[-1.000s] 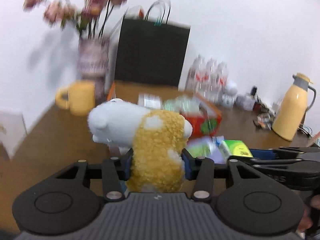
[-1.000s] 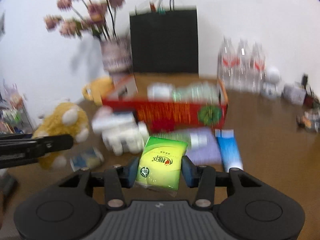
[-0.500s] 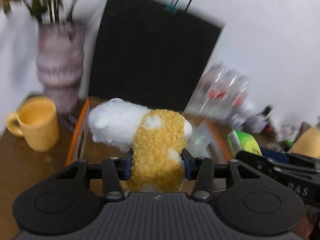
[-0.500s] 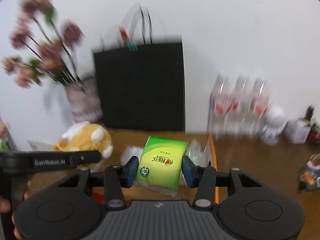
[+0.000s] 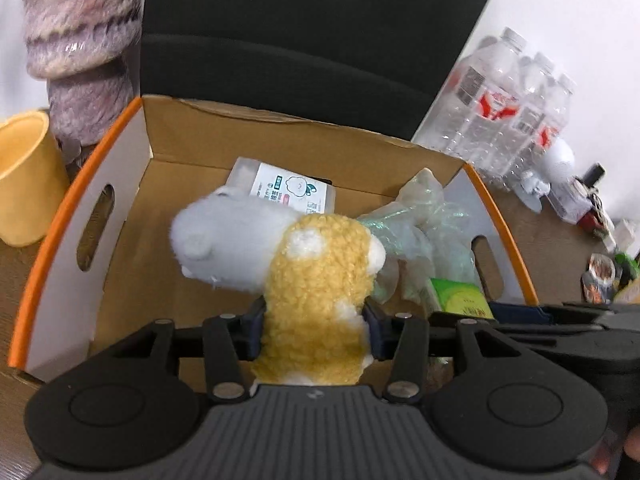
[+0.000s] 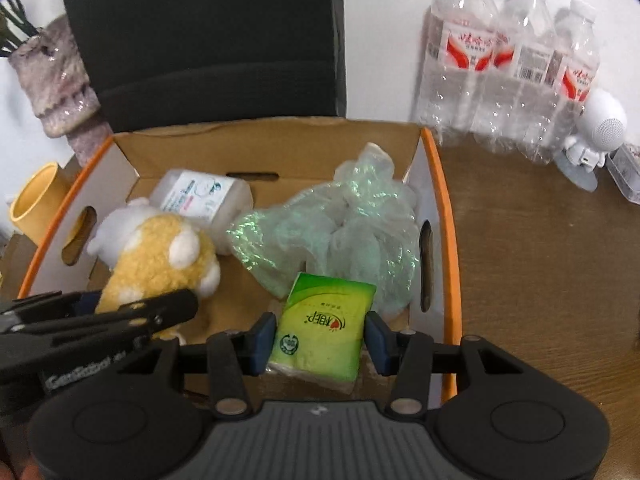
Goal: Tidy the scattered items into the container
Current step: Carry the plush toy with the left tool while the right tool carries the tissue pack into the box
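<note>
Above the orange-rimmed cardboard box (image 6: 440, 184), my left gripper (image 5: 316, 330) loosens around the yellow-and-white plush toy (image 5: 316, 300); my right gripper (image 6: 320, 338) loosens around the green tissue pack (image 6: 324, 328), pads still touching both.

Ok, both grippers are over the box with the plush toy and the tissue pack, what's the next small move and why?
Probably let both drop. The left gripper has the plush toy and the right gripper the tissue pack over the open cardboard box; both sets of jaws are opening, items between them, bare floor below.
</note>
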The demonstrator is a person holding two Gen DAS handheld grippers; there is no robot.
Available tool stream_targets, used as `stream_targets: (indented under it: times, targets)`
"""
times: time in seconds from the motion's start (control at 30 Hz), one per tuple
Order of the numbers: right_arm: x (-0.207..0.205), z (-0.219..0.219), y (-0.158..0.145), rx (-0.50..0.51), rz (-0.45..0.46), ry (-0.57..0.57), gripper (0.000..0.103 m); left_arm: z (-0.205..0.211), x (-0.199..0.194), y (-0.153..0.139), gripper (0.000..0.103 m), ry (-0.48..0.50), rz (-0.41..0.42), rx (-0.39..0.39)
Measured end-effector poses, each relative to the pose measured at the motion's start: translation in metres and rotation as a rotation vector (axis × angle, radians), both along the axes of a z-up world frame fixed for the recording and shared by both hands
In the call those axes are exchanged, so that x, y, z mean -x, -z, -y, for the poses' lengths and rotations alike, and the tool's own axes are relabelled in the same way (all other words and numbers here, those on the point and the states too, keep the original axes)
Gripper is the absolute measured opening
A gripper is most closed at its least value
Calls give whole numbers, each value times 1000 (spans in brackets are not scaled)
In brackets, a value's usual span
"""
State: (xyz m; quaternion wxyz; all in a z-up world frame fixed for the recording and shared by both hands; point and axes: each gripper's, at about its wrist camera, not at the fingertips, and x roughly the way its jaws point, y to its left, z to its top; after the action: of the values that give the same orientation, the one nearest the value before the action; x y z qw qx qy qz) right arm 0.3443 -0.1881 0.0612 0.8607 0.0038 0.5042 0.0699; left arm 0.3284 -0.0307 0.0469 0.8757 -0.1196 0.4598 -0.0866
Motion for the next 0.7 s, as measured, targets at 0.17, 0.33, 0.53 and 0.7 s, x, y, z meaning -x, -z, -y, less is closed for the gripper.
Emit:
stream_targets:
  times: [0.17, 0.33, 0.53, 0.7]
  targets:
    - [6, 16, -11, -21, 10, 29, 57, -9, 1, -4, 77, -16, -43, 58]
    - [13, 23, -16, -34, 2, 22, 67, -15, 8, -16, 79, -10, -57, 106]
    - [27, 19, -27, -37, -11, 22, 73, -11, 25, -41, 79, 4, -37, 46]
    - [47, 15, -40, -30, -17, 22, 75, -15, 45, -59, 93, -1, -24, -43]
